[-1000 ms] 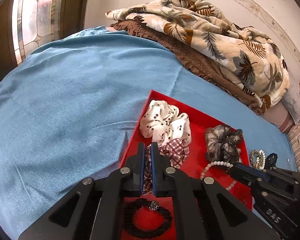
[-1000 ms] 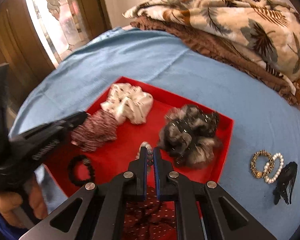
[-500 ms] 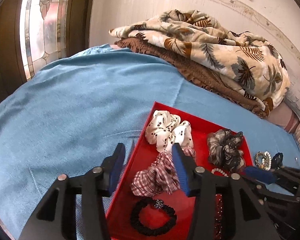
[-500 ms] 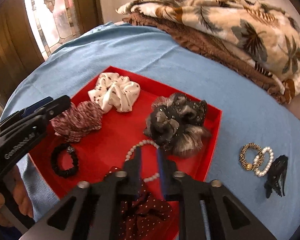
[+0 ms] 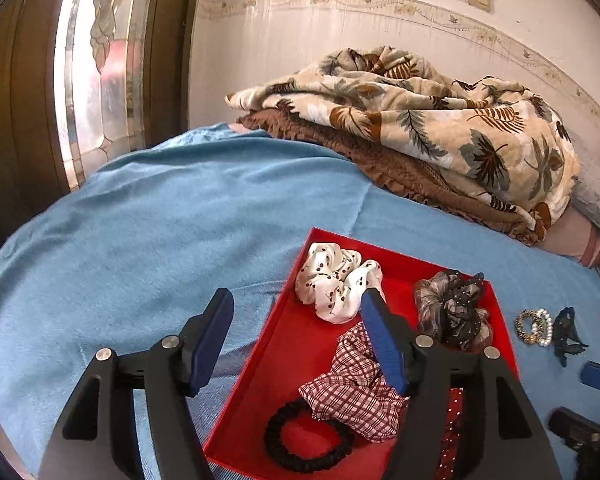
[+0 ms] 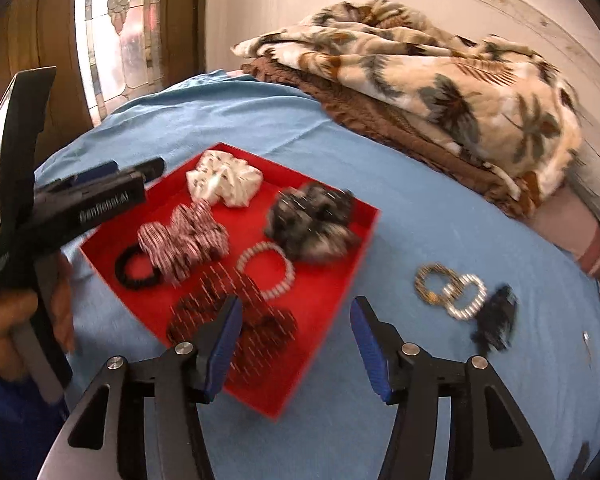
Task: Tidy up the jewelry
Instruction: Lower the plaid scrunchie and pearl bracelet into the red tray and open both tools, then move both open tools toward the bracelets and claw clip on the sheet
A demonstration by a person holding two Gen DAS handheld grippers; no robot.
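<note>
Right wrist view showed both the right gripper (image 6: 296, 342) and left gripper (image 5: 296, 338) opening, empty, after releasing scrunchies into the red tray (image 6: 342, 276), while bracelets (image 6: 450, 290) waited at three o'clock, still unsorted.

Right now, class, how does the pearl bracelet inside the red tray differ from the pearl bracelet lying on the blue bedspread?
The pearl bracelet in the red tray lies alone on the tray's floor; the pearl bracelet on the bedspread lies outside the tray. The tray one touches no other bracelet; the bedspread one overlaps a gold beaded bracelet. The tray one looks the wider ring. Both are pale bead loops lying flat.
</note>
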